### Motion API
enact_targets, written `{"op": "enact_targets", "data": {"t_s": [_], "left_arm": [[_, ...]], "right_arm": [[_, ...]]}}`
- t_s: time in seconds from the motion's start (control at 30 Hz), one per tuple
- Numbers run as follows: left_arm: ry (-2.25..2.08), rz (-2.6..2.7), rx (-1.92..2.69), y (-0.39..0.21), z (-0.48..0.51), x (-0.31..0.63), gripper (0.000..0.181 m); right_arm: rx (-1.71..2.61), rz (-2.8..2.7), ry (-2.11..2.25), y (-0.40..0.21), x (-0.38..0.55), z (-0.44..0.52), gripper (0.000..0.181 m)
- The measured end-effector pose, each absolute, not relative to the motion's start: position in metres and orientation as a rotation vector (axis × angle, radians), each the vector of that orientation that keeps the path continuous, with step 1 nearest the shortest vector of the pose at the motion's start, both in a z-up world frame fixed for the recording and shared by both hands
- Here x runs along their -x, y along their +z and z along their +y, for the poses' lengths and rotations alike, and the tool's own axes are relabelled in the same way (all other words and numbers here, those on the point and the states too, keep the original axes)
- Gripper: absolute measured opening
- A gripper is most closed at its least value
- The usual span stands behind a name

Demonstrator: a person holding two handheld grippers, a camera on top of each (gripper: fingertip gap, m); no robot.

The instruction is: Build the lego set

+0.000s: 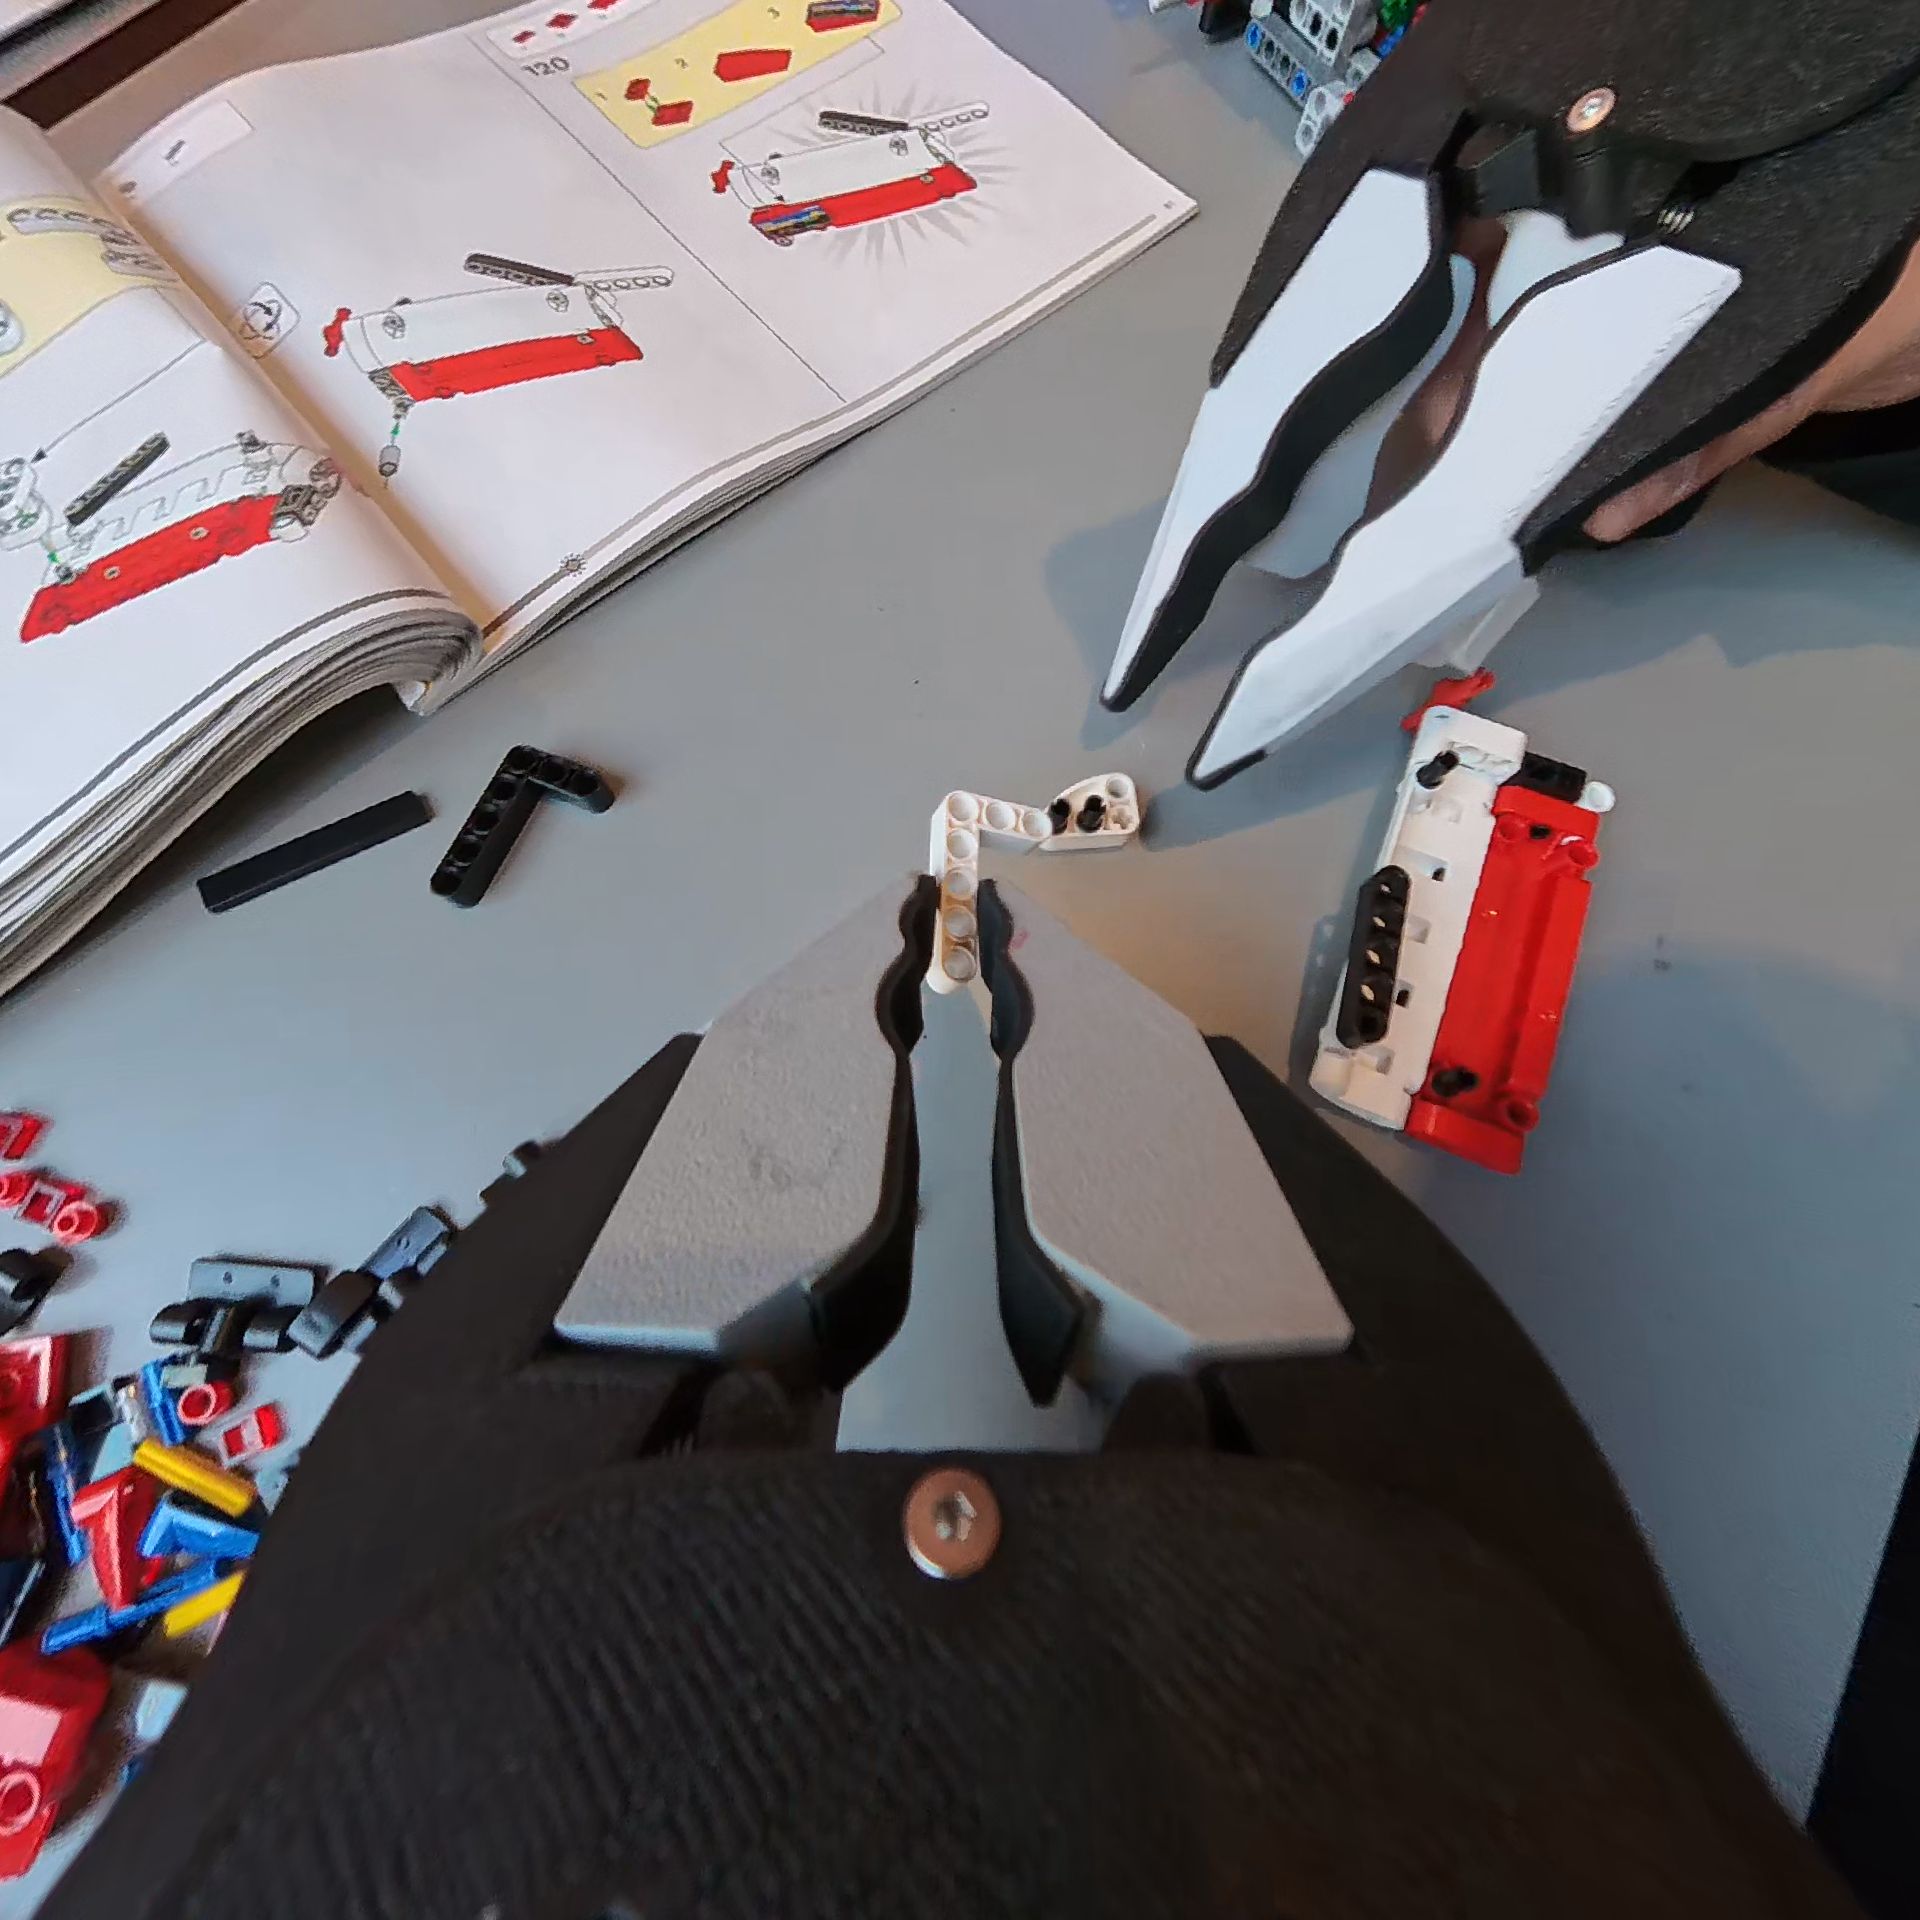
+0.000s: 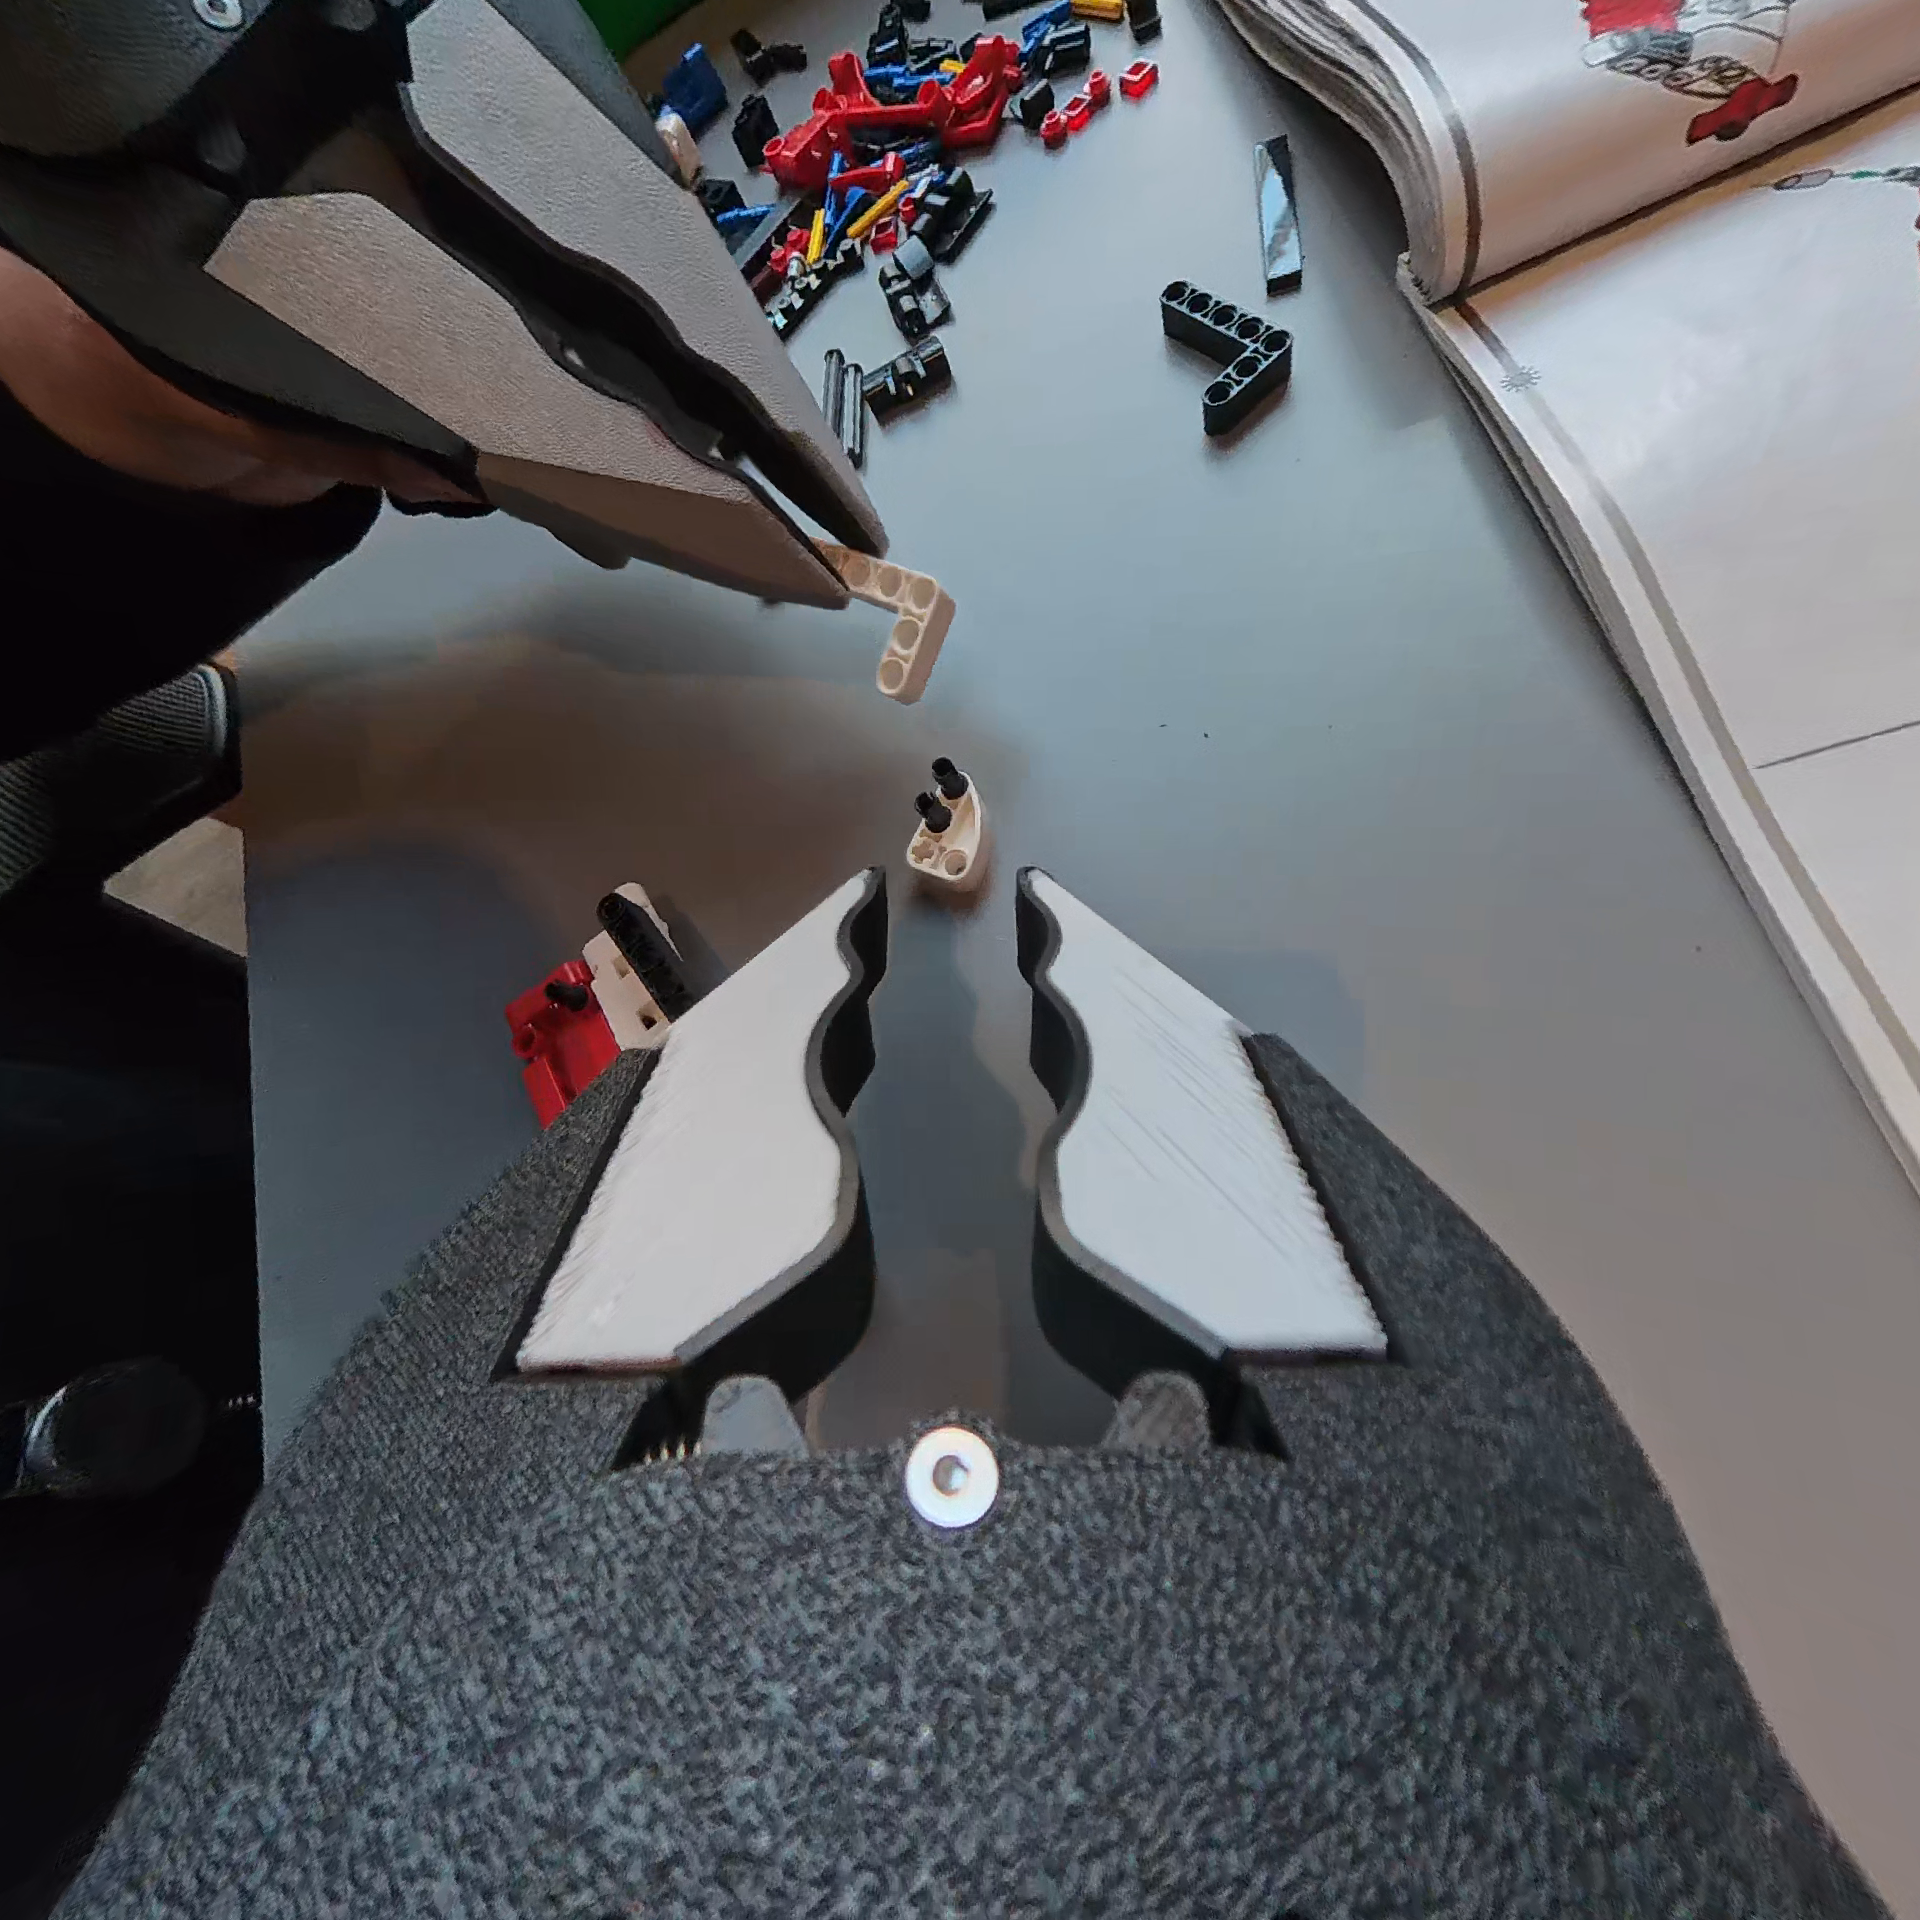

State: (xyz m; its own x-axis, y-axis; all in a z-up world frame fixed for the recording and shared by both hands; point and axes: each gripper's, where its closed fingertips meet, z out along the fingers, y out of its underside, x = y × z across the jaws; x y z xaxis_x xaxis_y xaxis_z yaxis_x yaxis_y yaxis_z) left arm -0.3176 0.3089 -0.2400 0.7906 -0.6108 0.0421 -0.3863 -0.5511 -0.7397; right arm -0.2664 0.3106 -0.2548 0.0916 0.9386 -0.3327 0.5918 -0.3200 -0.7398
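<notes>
My left gripper [image 1: 954, 896] is shut on a white L-shaped beam [image 1: 971, 842] and holds it above the grey table; it also shows in the right wrist view [image 2: 902, 615]. A small white piece with two black pins [image 1: 1093, 812] lies on the table just past the beam, and appears in the right wrist view [image 2: 948, 836] right in front of my right gripper [image 2: 951, 883], which is open and empty. A red and white sub-assembly [image 1: 1455, 961] with a black beam lies to the right, partly hidden behind my right finger [image 2: 582, 1013].
An open instruction booklet [image 1: 436, 343] lies at the far left. A black L-beam [image 1: 514, 821] and a black flat bar [image 1: 312, 852] lie near it. A pile of loose red, blue, yellow and black parts [image 1: 114, 1455] sits at the near left. My right fingertips sit around 6 cm from my left ones. The black flat bar [image 1: 312, 852] sits 15 cm or so from the ends of my left fingers.
</notes>
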Motion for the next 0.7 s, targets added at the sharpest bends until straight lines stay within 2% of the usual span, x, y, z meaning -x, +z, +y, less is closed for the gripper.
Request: {"op": "enact_targets", "data": {"t_s": [0.37,0.53,0.7], "left_arm": [[-0.426,0.803,2.255,-0.253,0.308,0.308,0.005],[-0.478,0.945,2.13,-0.235,0.309,0.3,0.004],[-0.538,1.192,2.033,-0.23,0.307,0.291,0.004]], "right_arm": [[1.868,-1.73,1.004,-0.267,0.271,0.287,0.02],[1.819,-1.695,0.93,-0.256,0.266,0.308,0.021],[1.532,-1.741,0.892,-0.226,0.272,0.309,0.031]]}}
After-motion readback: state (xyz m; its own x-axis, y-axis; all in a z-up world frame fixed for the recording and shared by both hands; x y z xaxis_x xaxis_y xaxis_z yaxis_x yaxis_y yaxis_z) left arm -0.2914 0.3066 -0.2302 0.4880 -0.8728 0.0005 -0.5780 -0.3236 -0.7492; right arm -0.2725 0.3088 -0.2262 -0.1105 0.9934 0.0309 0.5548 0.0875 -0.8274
